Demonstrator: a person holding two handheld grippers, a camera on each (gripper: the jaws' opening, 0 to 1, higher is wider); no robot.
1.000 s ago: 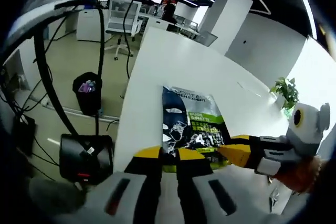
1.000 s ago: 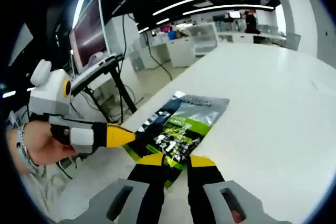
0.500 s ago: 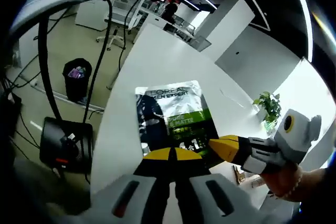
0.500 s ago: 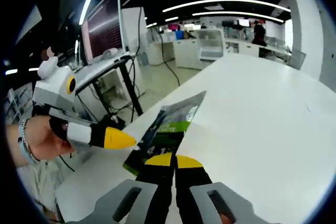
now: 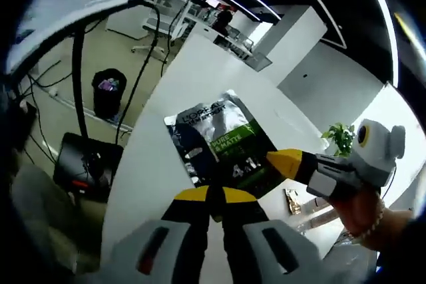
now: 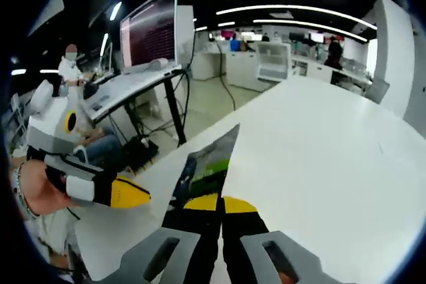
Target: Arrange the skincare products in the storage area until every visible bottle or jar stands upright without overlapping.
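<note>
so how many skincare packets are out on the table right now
1: a single green and dark sachet above the white table, pinched at its near edge by both grippers. No bottles or jars visible; some may be out of frame.

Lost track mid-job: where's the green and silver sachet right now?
Centre of the left gripper view, the sachet is lifted off the white table, pinched between both grippers, left and right.

white table (image 5: 193, 71), black bin (image 5: 106, 93), potted plant (image 5: 340, 136), monitor (image 6: 150, 28)
</note>
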